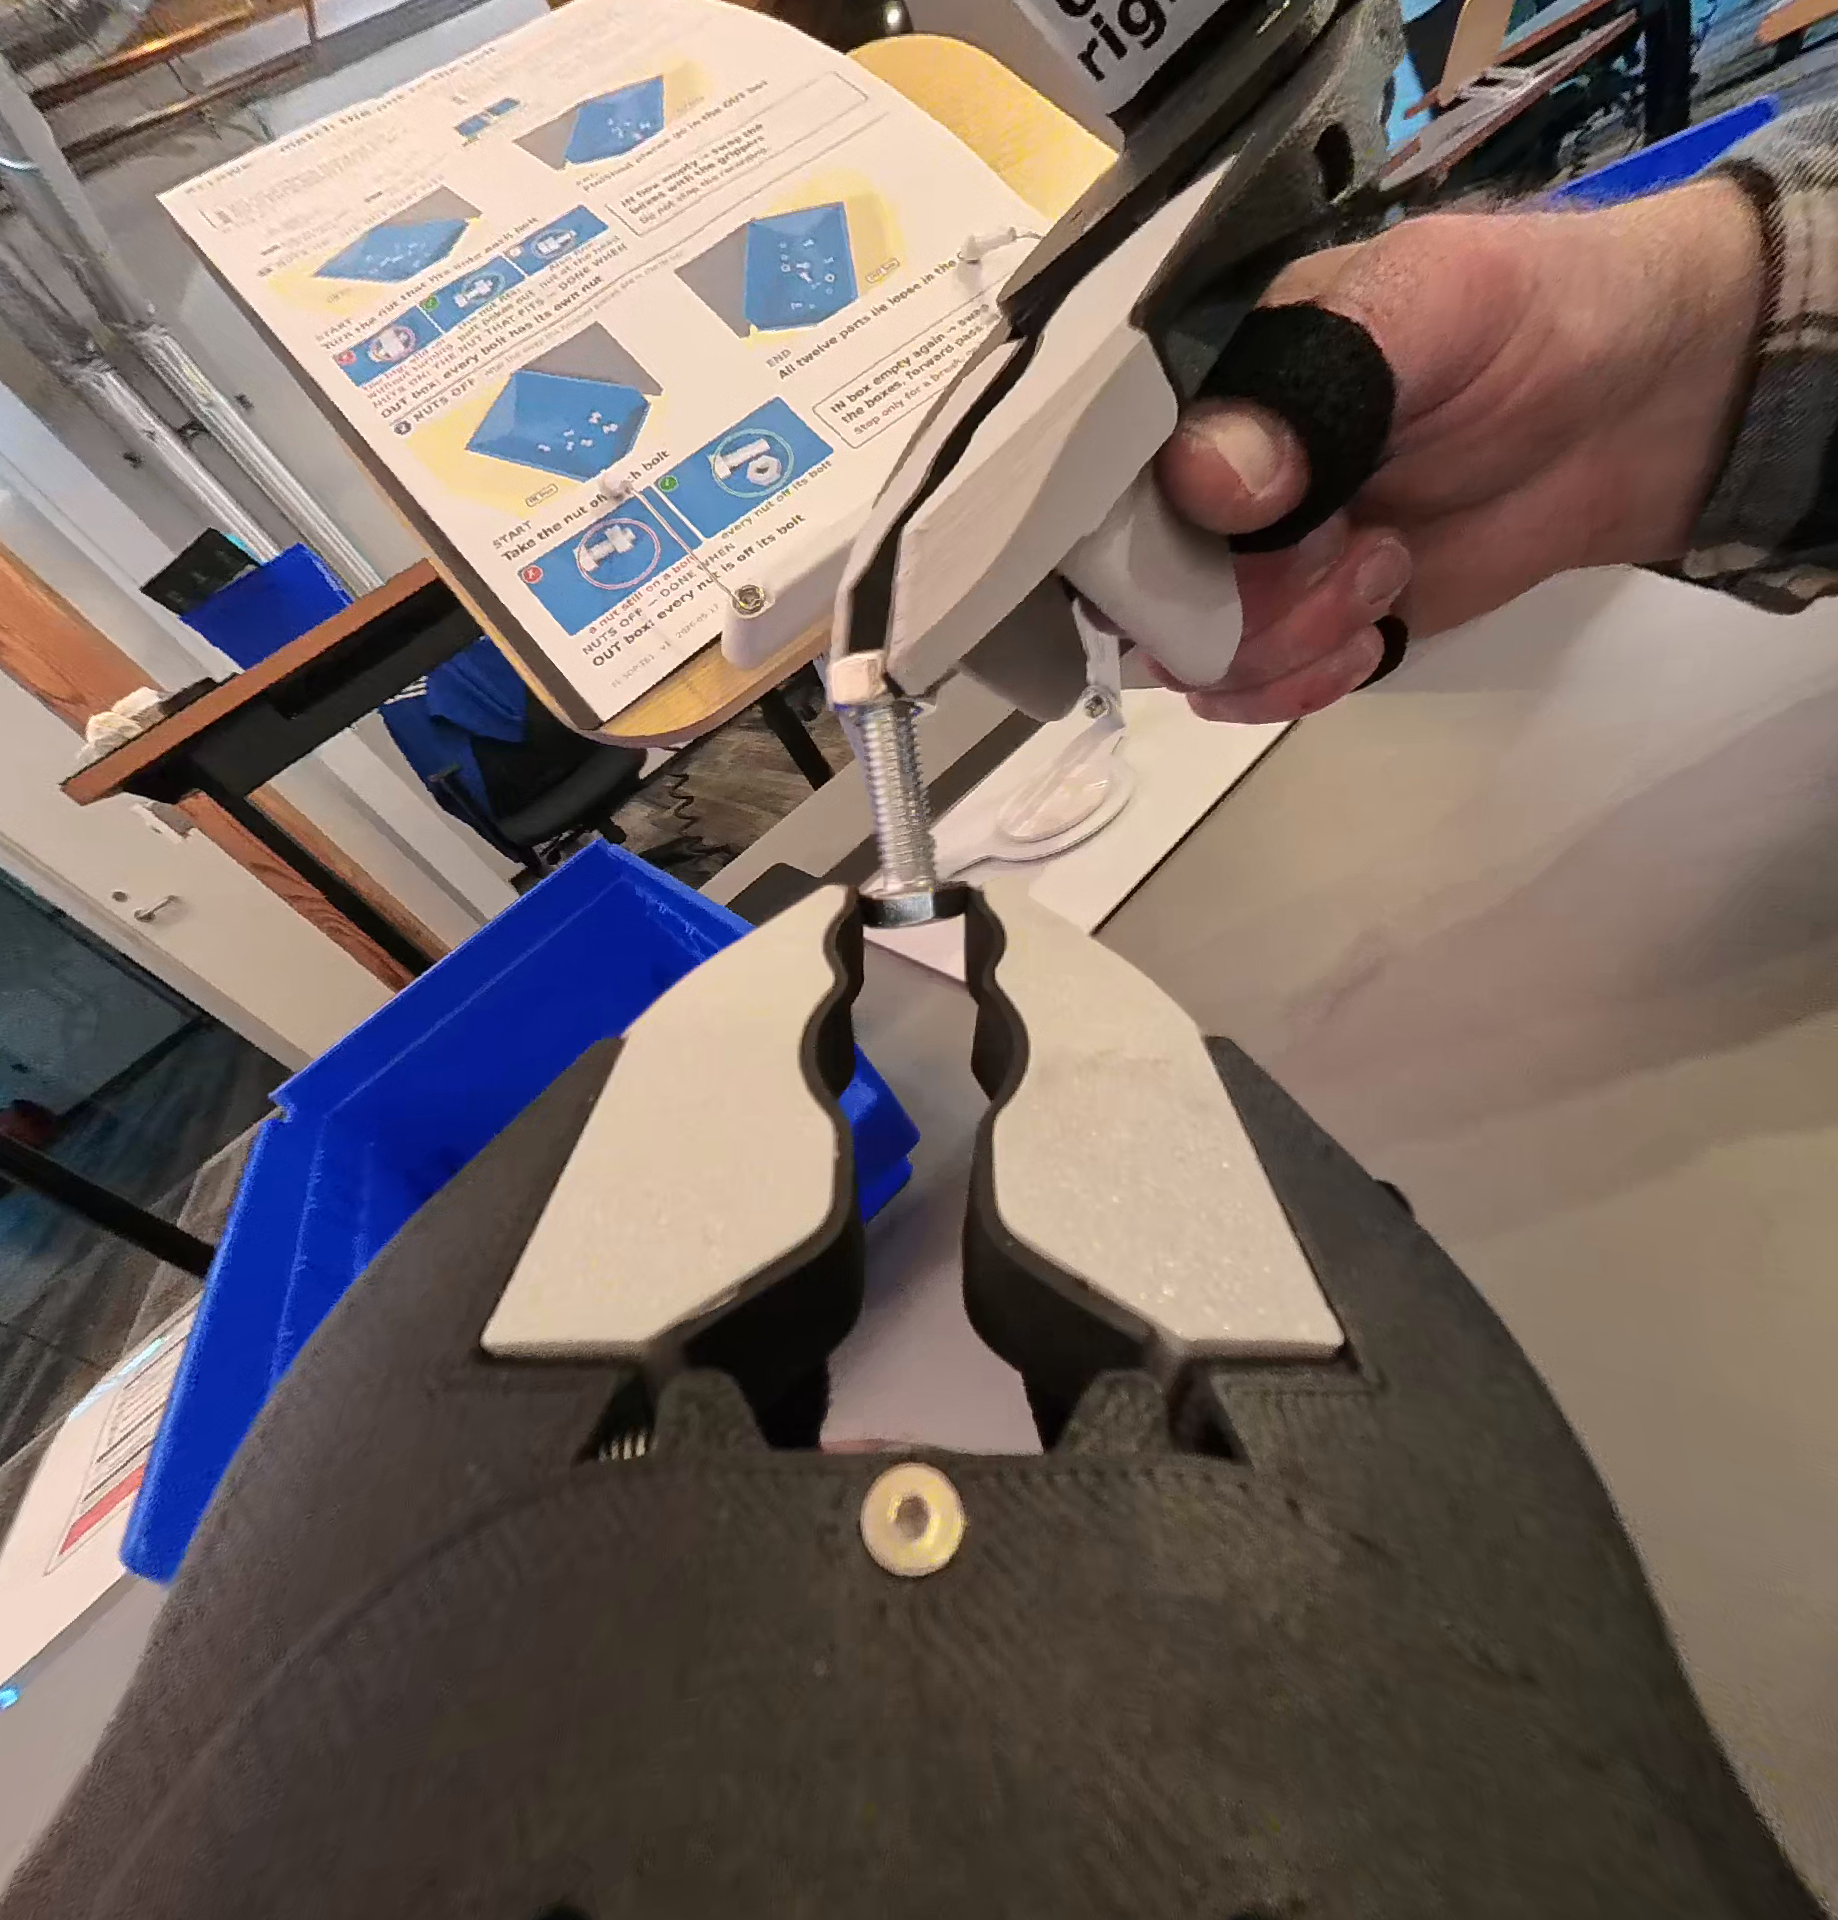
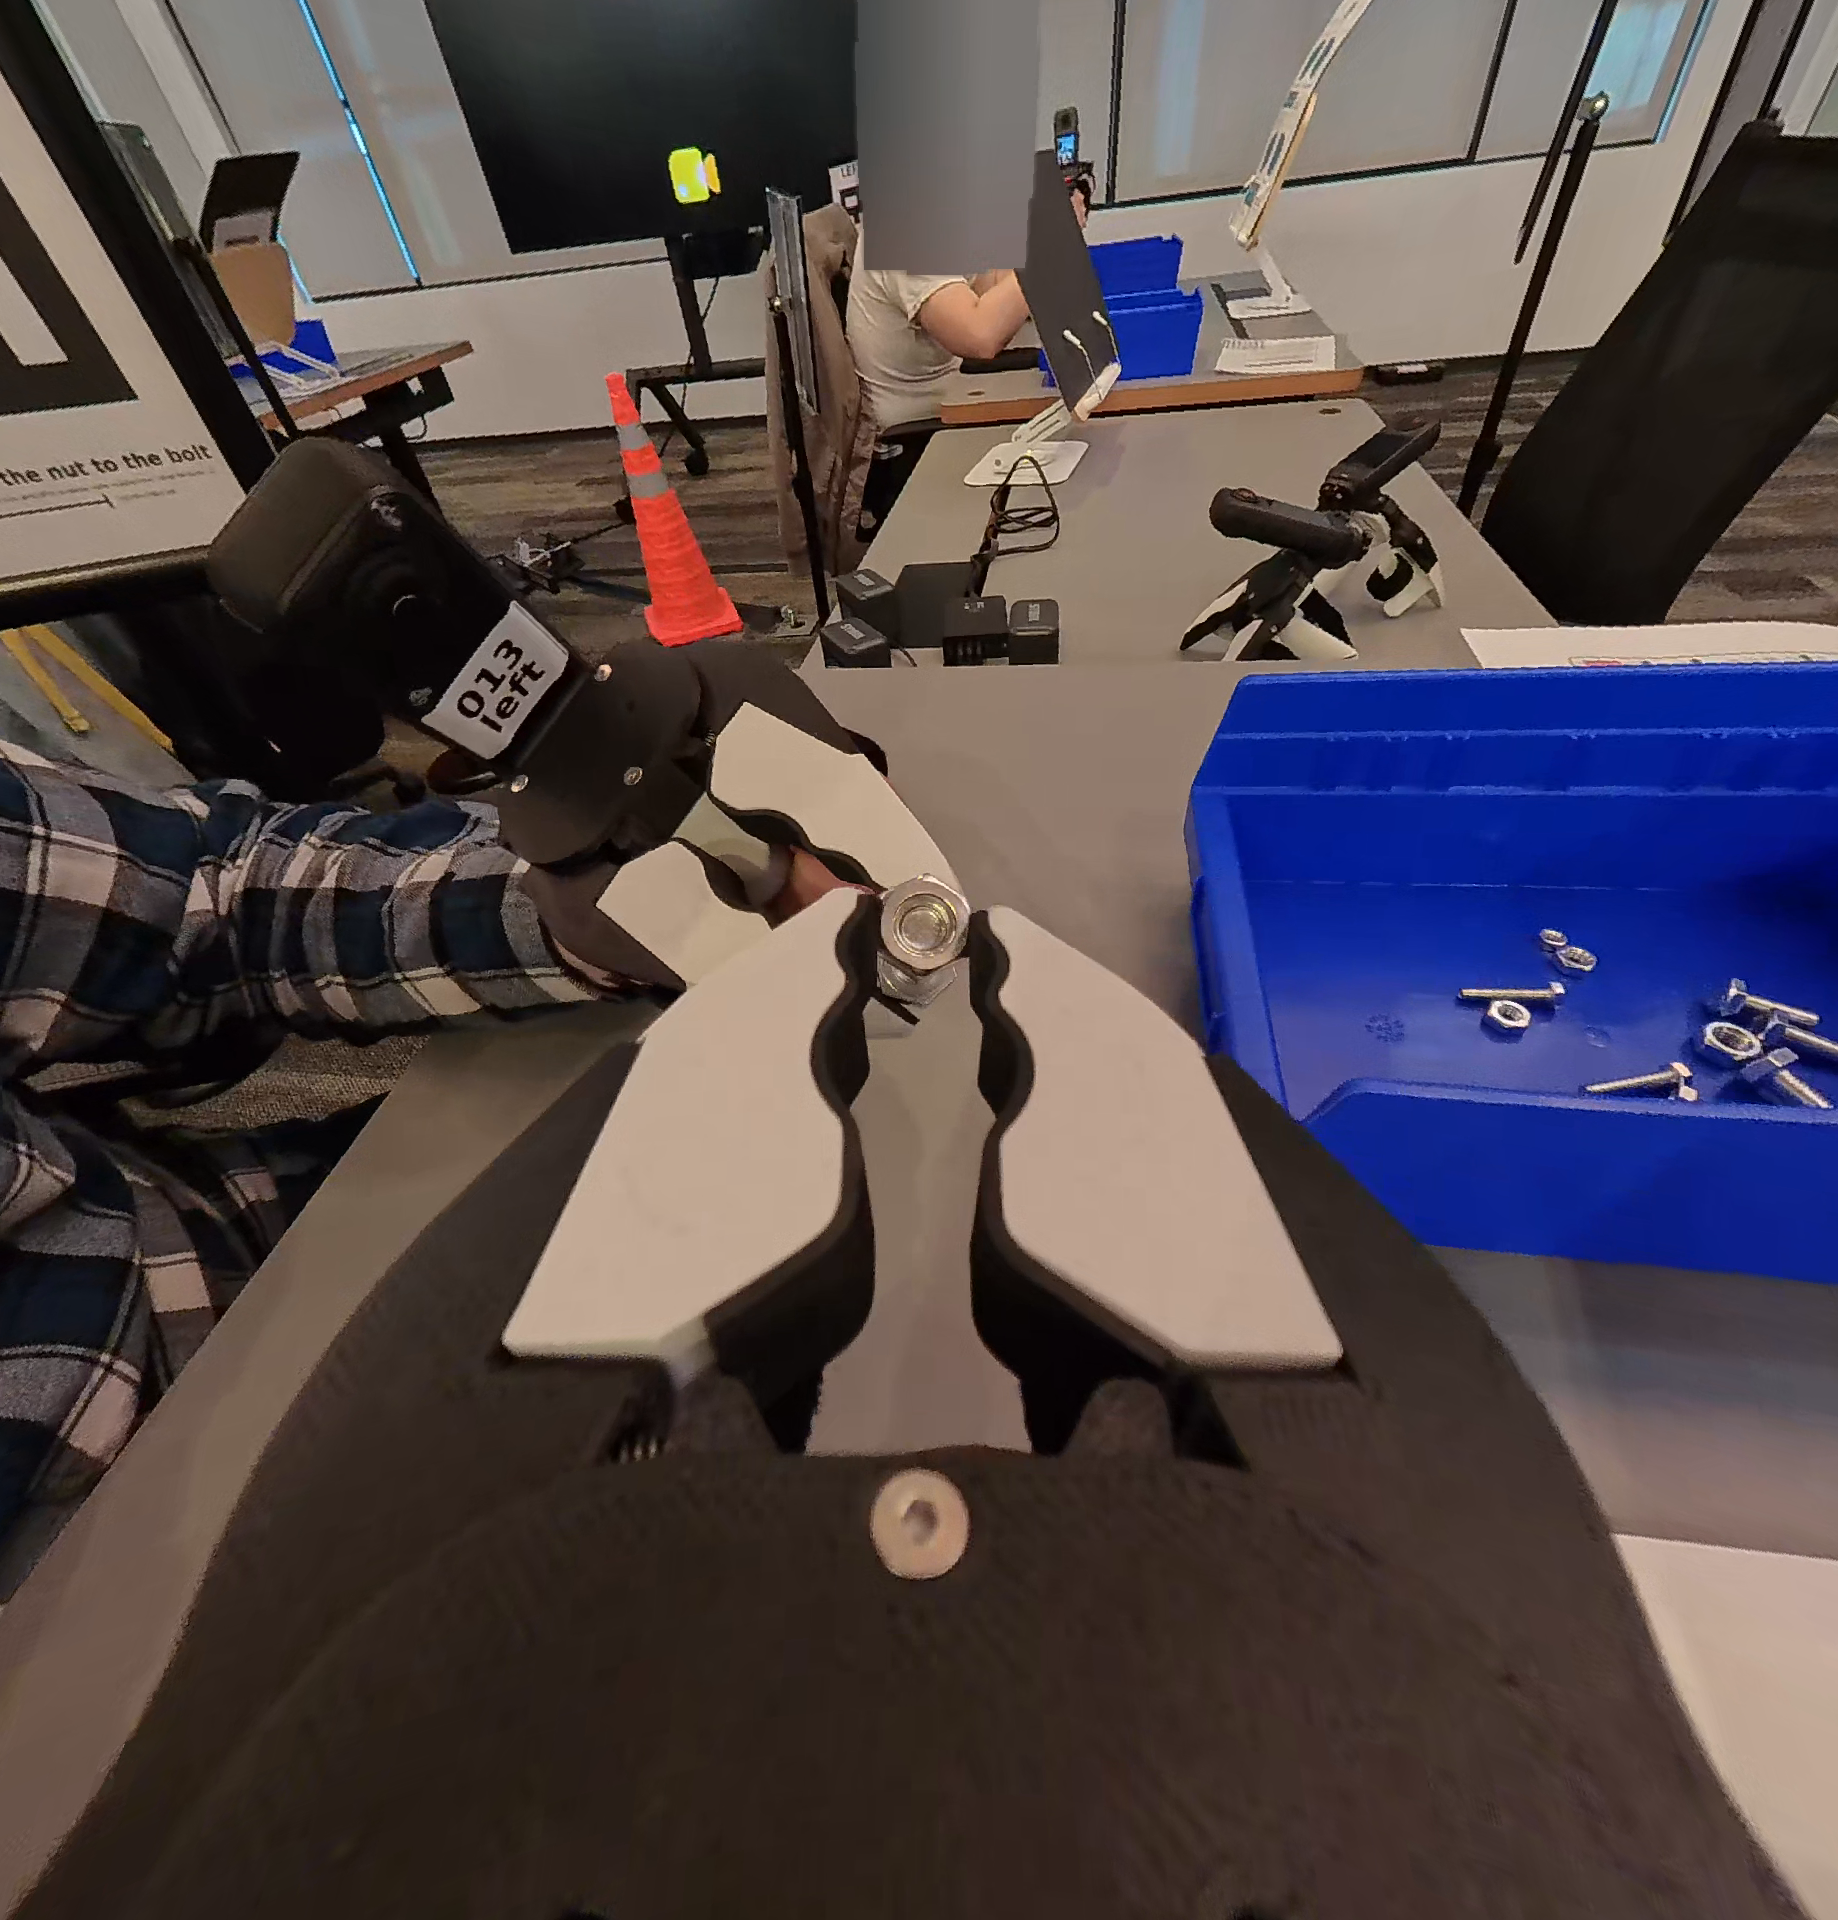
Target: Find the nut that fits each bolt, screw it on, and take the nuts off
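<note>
My left gripper (image 1: pixel 910 904) clamps the bolt (image 1: pixel 897 800) by its hex head, jaws narrowly parted around it. The bolt's long axis runs upward and slightly left, threaded end away from me. My right gripper (image 2: pixel 920 925) pinches the nut (image 2: pixel 923 923) on that end. Far right, a blue bin (image 2: pixel 1310 935) holds loose bolts and nuts.

Your grey table (image 2: pixel 1081 748) carries a blue bin (image 2: pixel 1310 1039) w/ loose nuts & bolts, plus a white sheet (image 2: pixel 1767 1683) near its edge.
</note>
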Demonstrator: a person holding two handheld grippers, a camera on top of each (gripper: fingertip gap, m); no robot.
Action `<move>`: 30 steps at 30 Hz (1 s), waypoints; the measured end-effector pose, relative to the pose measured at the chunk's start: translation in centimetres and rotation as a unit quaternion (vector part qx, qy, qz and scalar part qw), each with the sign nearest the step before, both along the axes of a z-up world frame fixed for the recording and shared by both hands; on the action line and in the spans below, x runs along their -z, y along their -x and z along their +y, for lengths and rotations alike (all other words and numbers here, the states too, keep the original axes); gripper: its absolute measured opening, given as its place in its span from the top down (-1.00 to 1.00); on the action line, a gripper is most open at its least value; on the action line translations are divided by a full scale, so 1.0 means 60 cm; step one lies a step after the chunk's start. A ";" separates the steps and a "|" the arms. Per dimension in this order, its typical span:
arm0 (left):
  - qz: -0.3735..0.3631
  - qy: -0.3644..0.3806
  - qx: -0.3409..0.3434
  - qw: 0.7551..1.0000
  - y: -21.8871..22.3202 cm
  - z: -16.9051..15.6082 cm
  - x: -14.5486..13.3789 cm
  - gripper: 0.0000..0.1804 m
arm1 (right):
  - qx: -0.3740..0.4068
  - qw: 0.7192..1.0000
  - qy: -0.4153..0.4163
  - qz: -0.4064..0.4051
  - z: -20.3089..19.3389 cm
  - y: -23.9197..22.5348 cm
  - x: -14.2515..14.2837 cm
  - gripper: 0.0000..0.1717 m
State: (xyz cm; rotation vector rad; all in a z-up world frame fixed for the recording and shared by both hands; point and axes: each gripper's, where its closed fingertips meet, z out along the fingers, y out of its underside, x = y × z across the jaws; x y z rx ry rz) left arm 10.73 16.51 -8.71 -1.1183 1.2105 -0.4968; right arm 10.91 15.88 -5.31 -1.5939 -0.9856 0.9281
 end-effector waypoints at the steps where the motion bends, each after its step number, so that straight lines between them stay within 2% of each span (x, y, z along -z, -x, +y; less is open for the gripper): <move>1: 0.002 -0.007 -0.006 1.000 0.001 0.001 0.000 0.80 | 0.002 1.000 0.000 0.000 0.001 0.000 0.000 0.80; 10: 0.014 -0.069 -0.073 0.995 0.008 0.016 -0.007 0.80 | 0.046 0.999 0.013 0.007 0.011 0.004 -0.004 0.80; 15: 0.024 -0.096 -0.104 0.990 0.012 0.022 -0.008 0.81 | 0.089 0.995 0.047 0.024 0.022 0.002 -0.001 0.80; 30: 0.015 -0.080 -0.094 0.992 0.010 0.023 -0.007 0.80 | 0.088 0.996 0.028 0.009 0.015 0.010 -0.004 0.80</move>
